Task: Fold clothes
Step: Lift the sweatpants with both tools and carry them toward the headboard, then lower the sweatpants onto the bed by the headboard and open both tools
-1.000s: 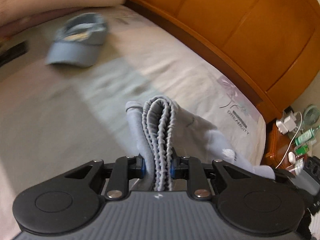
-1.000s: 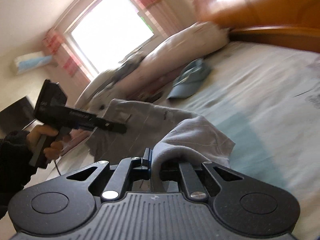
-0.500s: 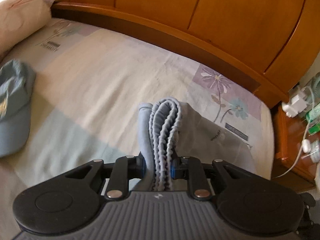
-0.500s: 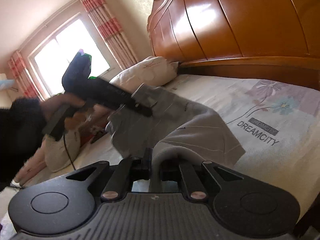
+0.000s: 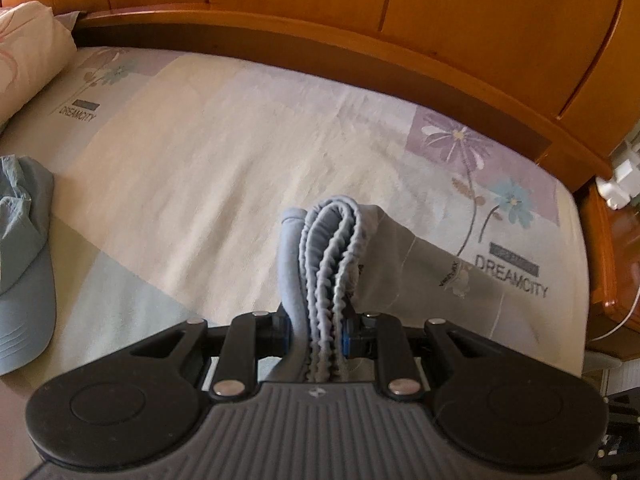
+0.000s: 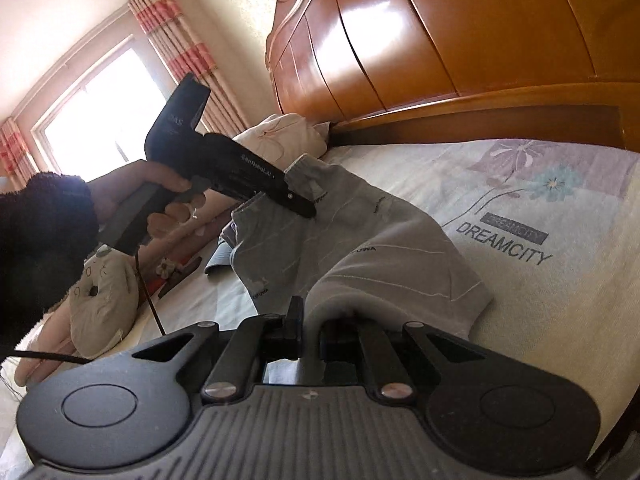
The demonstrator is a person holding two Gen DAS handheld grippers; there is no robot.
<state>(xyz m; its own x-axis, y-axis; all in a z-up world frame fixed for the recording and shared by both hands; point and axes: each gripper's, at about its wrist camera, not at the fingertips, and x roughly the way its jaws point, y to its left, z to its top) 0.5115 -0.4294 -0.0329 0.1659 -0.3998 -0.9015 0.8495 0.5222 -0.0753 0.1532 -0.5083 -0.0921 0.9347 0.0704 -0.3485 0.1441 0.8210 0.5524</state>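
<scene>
A grey garment with an elastic waistband hangs stretched between both grippers above the bed sheet. My left gripper is shut on the bunched waistband, whose ribbed folds stick up between the fingers. My right gripper is shut on a fold at the garment's other end. In the right wrist view the left gripper shows from the side, held by a hand in a dark sleeve, its tips clamped on the cloth.
A wooden headboard runs along the far side of the bed. A blue cap lies at the left, a pillow at the far left corner. A bedside table with cables stands to the right. A window with curtains is behind.
Both grippers have swung with the garment toward the headboard end of the bed. The cap has slid to the left edge of the left wrist view. Both grips stay the same.
</scene>
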